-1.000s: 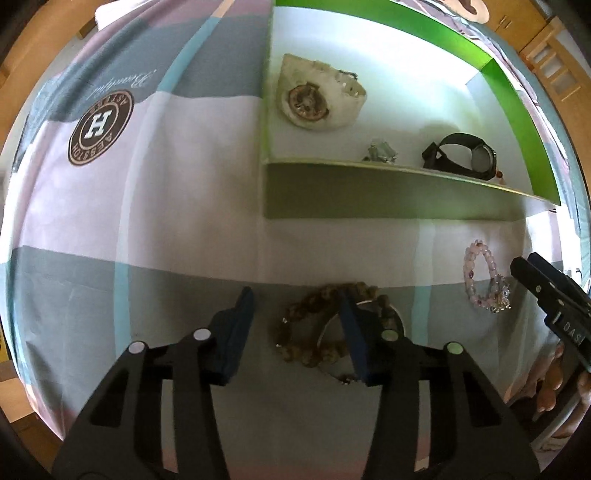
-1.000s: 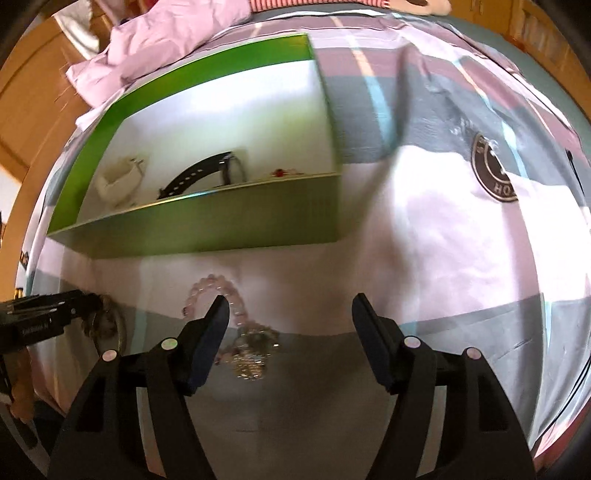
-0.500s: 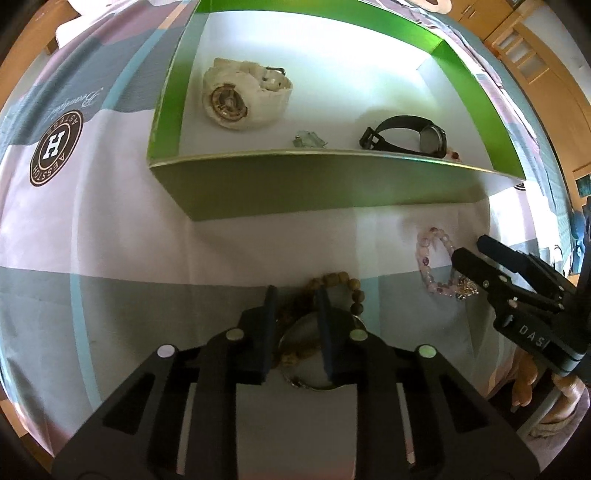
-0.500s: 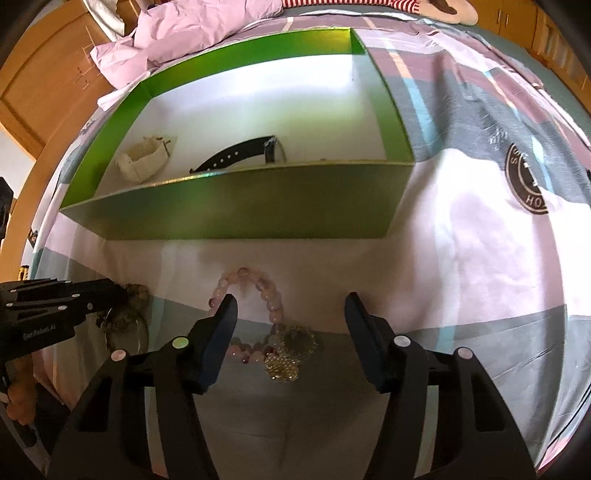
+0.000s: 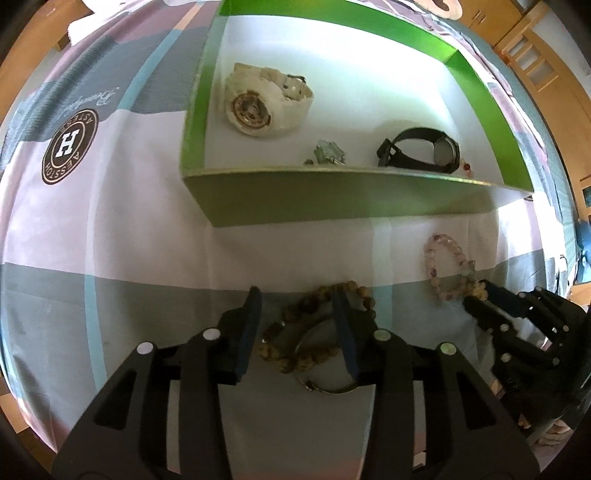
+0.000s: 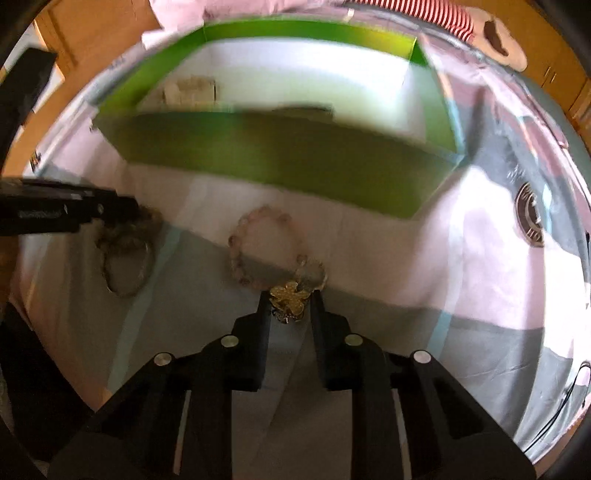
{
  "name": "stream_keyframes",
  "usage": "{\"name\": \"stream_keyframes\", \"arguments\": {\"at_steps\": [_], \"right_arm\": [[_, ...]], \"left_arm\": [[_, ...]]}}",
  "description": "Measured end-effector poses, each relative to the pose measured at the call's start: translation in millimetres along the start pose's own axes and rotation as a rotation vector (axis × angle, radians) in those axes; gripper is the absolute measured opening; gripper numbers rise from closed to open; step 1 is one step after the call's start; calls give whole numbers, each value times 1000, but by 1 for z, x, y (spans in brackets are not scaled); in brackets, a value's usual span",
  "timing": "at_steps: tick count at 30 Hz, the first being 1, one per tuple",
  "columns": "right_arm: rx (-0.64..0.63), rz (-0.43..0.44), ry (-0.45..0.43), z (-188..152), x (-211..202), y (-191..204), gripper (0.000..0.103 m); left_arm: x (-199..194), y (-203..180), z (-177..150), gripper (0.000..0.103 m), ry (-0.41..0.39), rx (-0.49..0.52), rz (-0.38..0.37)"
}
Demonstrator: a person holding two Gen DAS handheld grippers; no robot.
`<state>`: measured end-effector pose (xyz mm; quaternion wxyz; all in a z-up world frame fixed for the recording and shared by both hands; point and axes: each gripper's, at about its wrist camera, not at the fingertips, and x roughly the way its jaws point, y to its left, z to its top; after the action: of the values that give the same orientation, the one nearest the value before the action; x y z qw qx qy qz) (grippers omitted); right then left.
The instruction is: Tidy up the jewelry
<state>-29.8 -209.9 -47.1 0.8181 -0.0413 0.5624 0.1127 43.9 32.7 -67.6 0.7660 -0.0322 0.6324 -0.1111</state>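
Observation:
A brown wooden bead bracelet [image 5: 314, 332] lies on the bedspread with a thin metal ring [image 5: 328, 387] beside it. My left gripper [image 5: 297, 328] is open around the bracelet. A pink bead bracelet [image 6: 258, 251] with a gold flower charm [image 6: 290, 299] lies to the right. My right gripper [image 6: 290, 306] is shut on the gold flower charm. It also shows in the left wrist view [image 5: 476, 295]. The green box [image 5: 332, 199] behind holds a white watch [image 5: 262, 99], a black watch [image 5: 424, 149] and a small silver piece [image 5: 327, 155].
The bedspread [image 5: 110, 221] is pink, grey and blue with a round brown logo [image 5: 70, 142]. Wooden furniture [image 5: 535, 48] stands at the back right. A pink pillow [image 6: 221, 11] lies behind the box.
My left gripper has opened wider around the brown bracelet. My right gripper has moved forward and closed on the gold flower charm of the pink bracelet.

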Motion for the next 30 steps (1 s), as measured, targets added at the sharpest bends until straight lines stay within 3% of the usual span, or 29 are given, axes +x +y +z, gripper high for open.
{"name": "stream_keyframes", "arguments": {"at_steps": [5, 9, 11, 16, 19, 23, 25, 27, 29, 30], "right_arm": [[125, 13, -65, 2, -15, -26, 22], [208, 24, -49, 1, -15, -42, 22], [214, 14, -34, -1, -11, -44, 22], [202, 13, -18, -1, -10, -39, 22], [195, 14, -12, 3, -1, -33, 22], [181, 15, -4, -1, 2, -31, 22], [181, 13, -2, -2, 3, -31, 22], [183, 12, -1, -4, 3, -30, 22], [183, 11, 1, -4, 4, -30, 22], [182, 11, 2, -5, 4, -31, 22]], "left_arm": [[-16, 12, -7, 45, -8, -11, -27], [-24, -4, -12, 55, 10, 58, -76], [-23, -8, -14, 63, 19, 91, -66], [-5, -10, -25, 66, 106, 111, -7], [1, -12, -29, 67, 136, 120, 18], [2, -20, -32, 69, 117, 162, 50], [2, -22, -31, 60, 101, 168, 55], [1, -17, -27, 48, 79, 143, 58], [-2, -7, -21, 48, 57, 93, 18], [-3, -1, -17, 53, 51, 61, -5]]}}
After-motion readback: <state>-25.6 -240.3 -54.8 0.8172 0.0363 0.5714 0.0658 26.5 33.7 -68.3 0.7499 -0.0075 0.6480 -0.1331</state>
